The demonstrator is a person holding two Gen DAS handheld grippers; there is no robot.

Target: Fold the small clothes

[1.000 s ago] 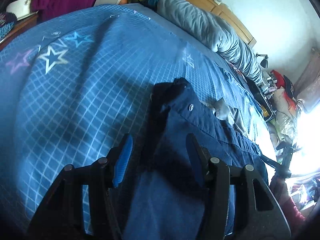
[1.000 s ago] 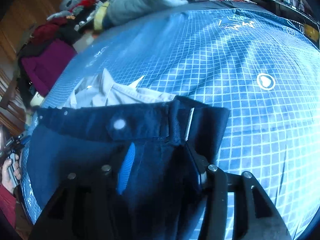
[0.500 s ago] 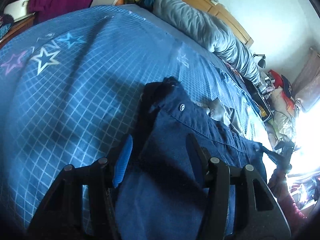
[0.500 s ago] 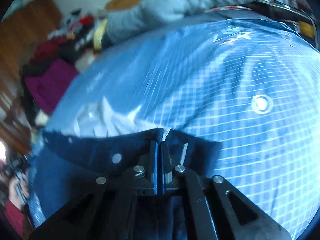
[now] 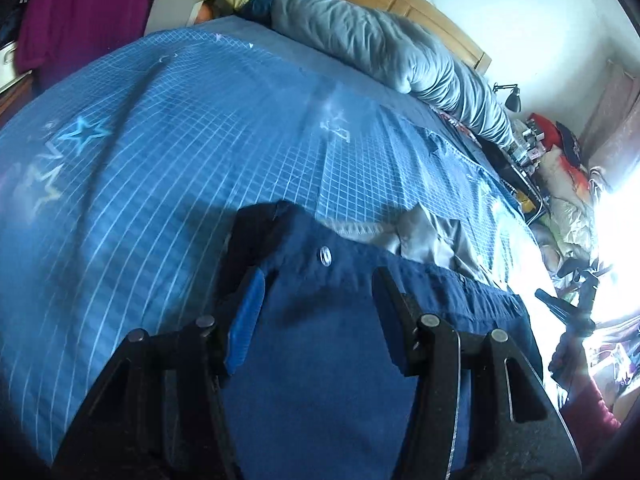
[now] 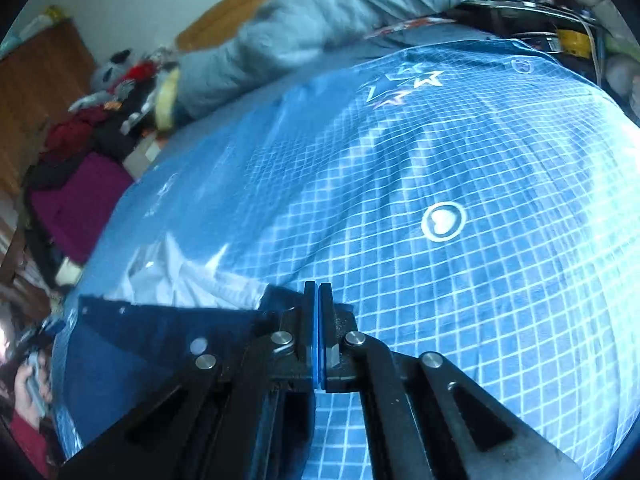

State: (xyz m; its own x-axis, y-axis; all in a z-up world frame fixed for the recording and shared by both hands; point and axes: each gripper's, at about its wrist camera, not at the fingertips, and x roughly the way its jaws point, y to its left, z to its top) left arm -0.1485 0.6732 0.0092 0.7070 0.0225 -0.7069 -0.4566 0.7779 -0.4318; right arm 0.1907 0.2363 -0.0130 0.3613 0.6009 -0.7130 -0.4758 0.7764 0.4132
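A navy garment with a snap button lies on the blue checked bed sheet, partly over a pale grey-white garment. My left gripper hovers over the navy cloth near its waistband. Its blue-padded fingers stand apart, and the cloth runs under them without being pinched. In the right wrist view my right gripper is shut, its pads pinching the corner of the navy garment. The white garment pokes out behind it.
A rolled grey duvet lies along the wooden headboard. Purple clothing and clutter pile up beside the bed. A hand with a red sleeve is at the bed's bright edge. Open sheet stretches beyond the right gripper.
The right gripper went from open around the waistband corner to shut on it, and the corner has shifted with it. The left gripper slid along the navy cloth, still open.
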